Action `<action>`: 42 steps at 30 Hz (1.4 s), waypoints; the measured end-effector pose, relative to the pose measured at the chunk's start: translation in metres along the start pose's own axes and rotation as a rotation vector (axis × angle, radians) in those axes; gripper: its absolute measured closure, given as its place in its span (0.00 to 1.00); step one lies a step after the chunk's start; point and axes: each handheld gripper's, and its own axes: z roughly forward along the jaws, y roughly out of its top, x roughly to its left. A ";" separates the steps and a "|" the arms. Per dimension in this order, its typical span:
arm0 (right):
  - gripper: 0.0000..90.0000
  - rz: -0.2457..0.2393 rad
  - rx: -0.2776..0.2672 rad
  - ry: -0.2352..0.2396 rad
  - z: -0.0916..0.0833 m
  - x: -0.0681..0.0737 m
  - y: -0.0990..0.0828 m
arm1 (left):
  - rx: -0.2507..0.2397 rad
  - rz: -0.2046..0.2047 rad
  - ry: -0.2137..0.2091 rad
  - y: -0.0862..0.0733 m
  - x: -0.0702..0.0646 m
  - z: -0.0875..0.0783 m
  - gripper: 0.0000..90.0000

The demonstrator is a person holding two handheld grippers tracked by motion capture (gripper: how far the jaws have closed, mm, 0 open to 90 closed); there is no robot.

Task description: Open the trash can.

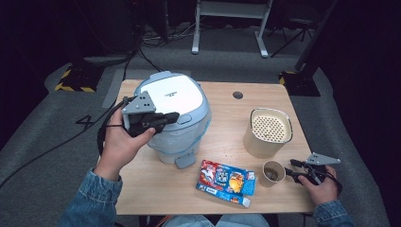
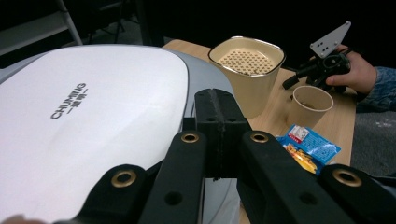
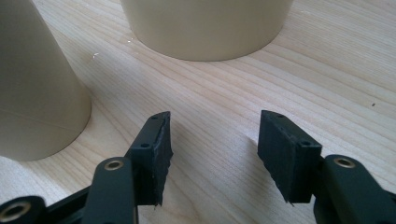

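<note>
Item, cooker point(image 1: 172, 101) at table's point(image 1: 222, 123) left-centre: I am resting my closed, empty left gripper point(image 1: 168, 118) on its lid, judging steady downward pressure best, while keeping right gripper point(image 1: 295, 170) open beside the cup point(image 1: 273, 173).

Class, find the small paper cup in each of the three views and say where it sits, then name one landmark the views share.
High view: the small paper cup stands lower right on the table, just left of the right gripper.
Left gripper view: the cup is right of centre, before the right gripper.
Right gripper view: its wall rises at the left edge.
Shared landmark: the tall beige perforated container beside it.
</note>
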 end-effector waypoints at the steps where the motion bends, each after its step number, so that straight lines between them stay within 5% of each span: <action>1: 0.50 0.000 0.000 0.000 0.000 0.000 0.000 | 0.005 0.002 -0.001 0.001 -0.001 0.004 1.00; 7: 0.50 0.000 0.000 0.000 0.000 0.000 0.000 | 0.027 0.016 0.007 0.002 -0.002 0.019 1.00; 14: 0.50 0.000 0.000 0.000 0.000 0.000 0.000 | 0.035 -0.014 0.013 0.003 -0.002 0.019 1.00; 18: 0.50 0.000 0.000 0.000 0.000 0.000 0.000 | 0.058 0.010 0.030 0.005 -0.004 0.019 1.00; 32: 0.50 0.000 0.000 0.000 0.000 0.000 0.000 | 0.032 -0.040 -0.019 0.000 -0.003 0.017 1.00; 33: 0.50 -0.001 0.001 -0.001 0.000 0.000 0.000 | 0.026 -0.036 -0.014 0.000 -0.002 0.016 0.99; 35: 0.50 -0.001 0.001 0.000 0.000 0.000 0.000 | -0.007 -0.040 -0.012 -0.002 -0.002 0.014 0.82; 42: 0.39 0.014 0.007 0.008 0.001 0.000 0.001 | -0.055 -0.042 -0.016 -0.010 -0.010 -0.002 0.63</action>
